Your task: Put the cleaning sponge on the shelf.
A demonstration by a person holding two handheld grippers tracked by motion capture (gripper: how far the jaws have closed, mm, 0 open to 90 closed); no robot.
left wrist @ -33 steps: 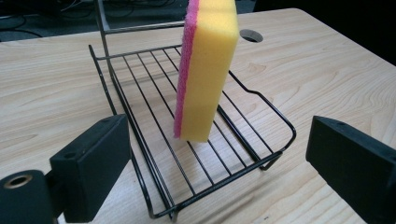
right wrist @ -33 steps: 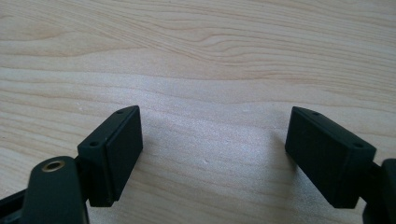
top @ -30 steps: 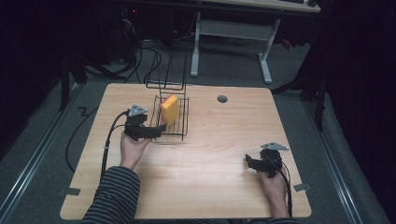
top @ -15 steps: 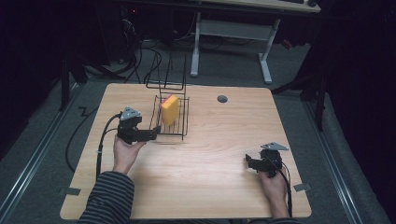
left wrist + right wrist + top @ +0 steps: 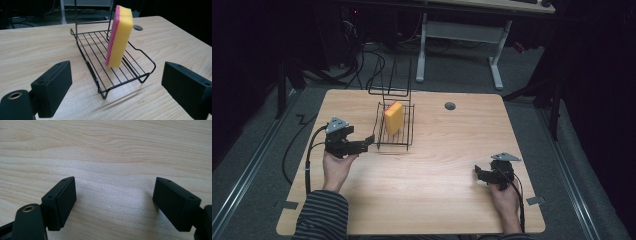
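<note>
Left gripper [image 5: 368, 141]: your jaws stand wide apart, empty, at the rack's near-left corner, aimed at 2 o'clock in the high view.
Rack [image 5: 382, 139]: black wire, left of table [image 5: 452, 200] centre, just beside your left jaws, apart from them.
Sponge [image 5: 393, 117]: yellow with a pink face, upright on edge in the rack, long axis vertical; in the left gripper view it [image 5: 119, 37] sits at 12 o'clock, beyond the rack's [image 5: 120, 82] front rim.
Nearer hand: your left, by far.
Right gripper [image 5: 479, 174]: jaws apart, empty, over bare wood near the 5 o'clock corner, well apart from the sponge.
</note>
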